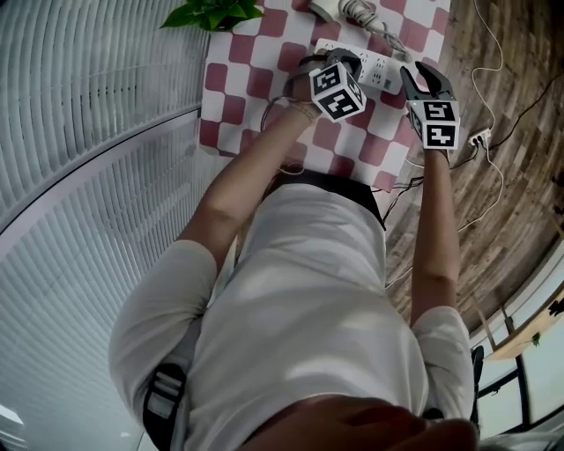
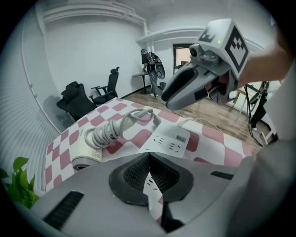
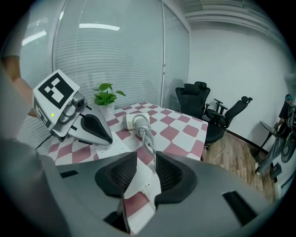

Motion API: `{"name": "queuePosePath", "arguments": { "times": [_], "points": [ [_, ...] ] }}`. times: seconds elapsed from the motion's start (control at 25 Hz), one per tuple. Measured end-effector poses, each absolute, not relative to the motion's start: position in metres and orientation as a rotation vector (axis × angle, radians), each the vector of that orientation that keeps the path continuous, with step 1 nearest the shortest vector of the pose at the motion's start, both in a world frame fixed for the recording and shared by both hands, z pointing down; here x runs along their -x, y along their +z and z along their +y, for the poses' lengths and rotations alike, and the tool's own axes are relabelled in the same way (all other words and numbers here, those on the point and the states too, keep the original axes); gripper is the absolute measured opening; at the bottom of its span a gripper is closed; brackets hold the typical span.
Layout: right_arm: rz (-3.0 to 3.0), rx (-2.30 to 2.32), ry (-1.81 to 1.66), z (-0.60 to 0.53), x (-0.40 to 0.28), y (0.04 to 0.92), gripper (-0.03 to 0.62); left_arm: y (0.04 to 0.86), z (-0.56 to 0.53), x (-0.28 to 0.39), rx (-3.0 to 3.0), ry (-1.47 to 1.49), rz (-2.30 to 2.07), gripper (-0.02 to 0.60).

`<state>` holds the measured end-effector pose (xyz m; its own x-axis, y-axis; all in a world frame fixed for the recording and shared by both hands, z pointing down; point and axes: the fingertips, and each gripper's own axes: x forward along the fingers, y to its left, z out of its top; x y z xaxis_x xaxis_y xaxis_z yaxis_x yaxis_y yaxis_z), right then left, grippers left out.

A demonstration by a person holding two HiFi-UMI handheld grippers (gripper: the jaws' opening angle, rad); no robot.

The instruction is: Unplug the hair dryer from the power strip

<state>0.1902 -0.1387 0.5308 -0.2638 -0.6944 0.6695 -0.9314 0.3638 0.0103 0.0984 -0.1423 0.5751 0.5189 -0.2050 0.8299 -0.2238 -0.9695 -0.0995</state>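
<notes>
A white power strip [image 2: 169, 141] lies on the red-and-white checked tablecloth [image 1: 247, 53]. Behind it lies the cream hair dryer [image 2: 85, 150] with its coiled grey cord [image 2: 108, 132]. The cord's plug end [image 2: 156, 120] appears to lie on the cloth just off the strip's far corner. My left gripper [image 2: 148, 159] is shut, its tips down on the strip's near part [image 3: 120, 148]. My right gripper [image 3: 145, 155] is open and hangs above the strip, and the cord [image 3: 147, 139] shows beyond its jaws. Nothing is gripped in it. In the head view both grippers, left [image 1: 339, 60] and right [image 1: 425, 77], sit over the strip [image 1: 379, 75].
A potted plant [image 1: 211, 13] stands at the table's far left corner. Black office chairs [image 3: 199, 102] stand past the table. Loose cables and a small socket block [image 1: 480, 139] lie on the wooden floor to the right. Blinds run along the left.
</notes>
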Motion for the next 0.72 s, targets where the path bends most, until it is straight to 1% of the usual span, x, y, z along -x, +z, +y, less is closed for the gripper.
{"name": "queuePosePath", "arguments": {
  "times": [0.36, 0.44, 0.72],
  "points": [
    [-2.121, -1.522, 0.539, -0.118, -0.183, 0.476, 0.132, 0.495, -0.135, -0.094, -2.797, 1.059, -0.486, 0.031],
    [-2.151, -1.545, 0.532, -0.113, -0.178, 0.459, 0.122, 0.475, -0.131, -0.093, -2.802, 0.970, -0.506, 0.031],
    [-2.286, -1.580, 0.458, -0.102, -0.158, 0.387, 0.118, 0.403, -0.118, -0.091, -2.816, 0.708, -0.517, 0.032]
  ]
}}
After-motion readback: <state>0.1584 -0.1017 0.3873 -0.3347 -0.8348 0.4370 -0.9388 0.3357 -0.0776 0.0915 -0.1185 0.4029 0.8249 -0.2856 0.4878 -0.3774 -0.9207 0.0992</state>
